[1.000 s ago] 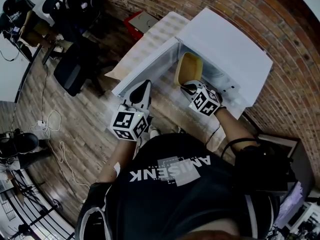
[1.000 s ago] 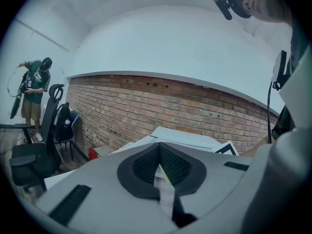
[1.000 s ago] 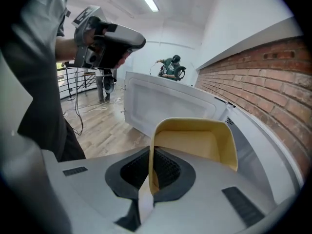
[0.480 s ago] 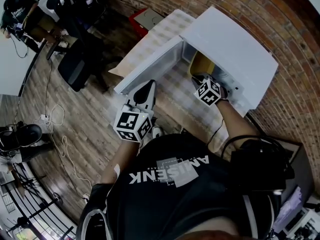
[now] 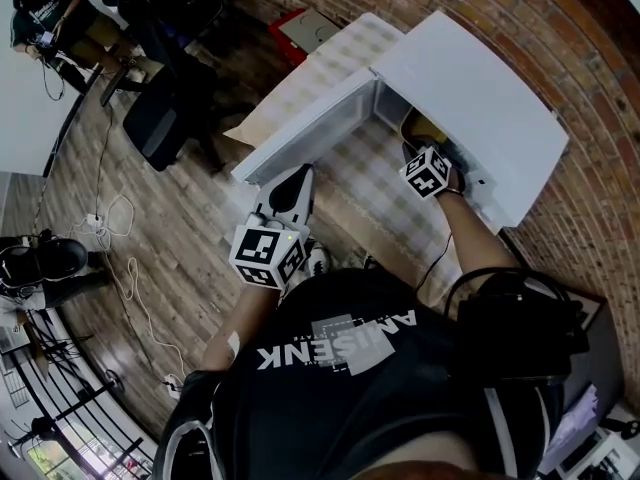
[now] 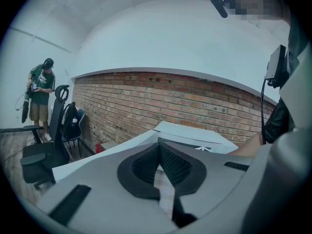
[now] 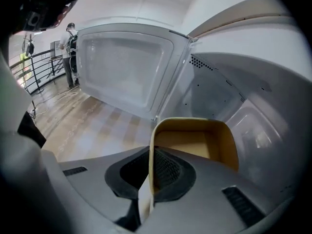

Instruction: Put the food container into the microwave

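Observation:
The white microwave (image 5: 480, 98) stands on a checked tabletop, its door (image 5: 310, 133) swung open to the left. My right gripper (image 5: 415, 158) reaches into the opening, shut on the near wall of the yellow food container (image 7: 195, 143), which is empty and sits inside the microwave cavity (image 7: 229, 101). In the head view only a sliver of the container (image 5: 425, 128) shows past the gripper. My left gripper (image 5: 290, 193) hangs in front of the open door, its jaws pressed together with nothing between them; its own view shows the microwave (image 6: 195, 133) ahead.
The inside of the open door (image 7: 122, 72) fills the left of the right gripper view. A brick wall (image 5: 560, 28) backs the microwave. A red box (image 5: 305, 30) lies at the table's far end. Office chairs (image 5: 160, 123), cables and a person (image 6: 41, 89) stand on the wooden floor to the left.
My right gripper has carried the yellow container from the opening deeper into the microwave cavity. The left gripper has stayed roughly where it was.

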